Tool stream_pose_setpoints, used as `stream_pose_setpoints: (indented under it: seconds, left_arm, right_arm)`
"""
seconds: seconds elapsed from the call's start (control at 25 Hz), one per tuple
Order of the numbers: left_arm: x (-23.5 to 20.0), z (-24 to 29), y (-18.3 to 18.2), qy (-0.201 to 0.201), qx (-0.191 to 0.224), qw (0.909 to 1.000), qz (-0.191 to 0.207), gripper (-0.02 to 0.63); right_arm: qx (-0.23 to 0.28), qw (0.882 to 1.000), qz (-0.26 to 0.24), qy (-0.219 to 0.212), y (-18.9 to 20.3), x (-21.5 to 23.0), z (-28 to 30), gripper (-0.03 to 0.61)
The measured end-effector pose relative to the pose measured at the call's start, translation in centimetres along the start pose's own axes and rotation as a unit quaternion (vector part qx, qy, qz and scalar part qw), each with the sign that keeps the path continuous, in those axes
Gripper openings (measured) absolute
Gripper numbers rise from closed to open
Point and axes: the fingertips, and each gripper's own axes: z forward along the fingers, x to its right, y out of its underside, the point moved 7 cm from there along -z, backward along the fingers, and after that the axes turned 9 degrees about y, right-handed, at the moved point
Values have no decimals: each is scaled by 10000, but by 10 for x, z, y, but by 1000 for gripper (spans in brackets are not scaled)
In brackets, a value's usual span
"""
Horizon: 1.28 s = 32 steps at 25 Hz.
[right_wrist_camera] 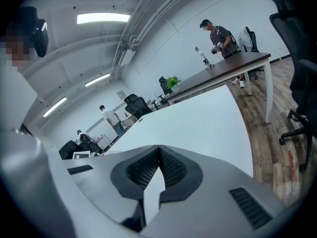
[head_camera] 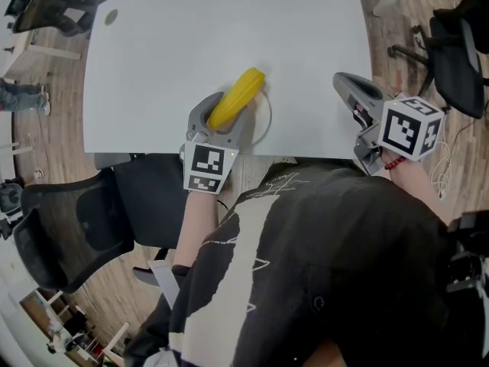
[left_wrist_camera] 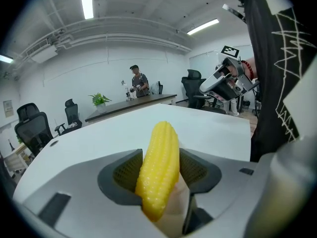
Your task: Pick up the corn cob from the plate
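The corn cob's [head_camera: 239,96] near end is hidden between the left gripper's [head_camera: 224,113] jaws. Only a thin rim arc of the plate [head_camera: 270,119] shows, at the cob's four o'clock. The table [head_camera: 191,37] is cropped at twelve.

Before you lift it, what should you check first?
1. Corn sits between the left gripper fingers: ok.
2. Fingers touch both sides of the corn: ok.
3. Grip tight enough to lift: cannot tell.
4. Corn already off the plate: cannot tell.
5. Right gripper shut, empty and well away from the corn: ok.
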Motion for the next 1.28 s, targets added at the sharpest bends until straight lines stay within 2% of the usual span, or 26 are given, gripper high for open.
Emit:
stream_pose_setpoints:
  seconds: [0.32, 0.76, 0.96, 1.28]
  left_arm:
    - [13, -8, -3, -169, 155, 9997, 52, 227]
    - [22, -24, -11, -642, 496, 9958, -412, 222]
    - [27, -27, -20, -778, 655, 9936, -496, 221]
    - [28, -44, -23, -902, 1096, 9869, -764, 218]
  right_arm:
    - [-120, 9997, -122, -158, 1, -2, 3, 14]
    - [-315, 9981, -275, -461, -3, -1, 3, 14]
    - [-334, 9976, -371, -475, -14, 0, 0, 14]
    - [-358, 9969, -390, -574, -7, -8, 5, 14]
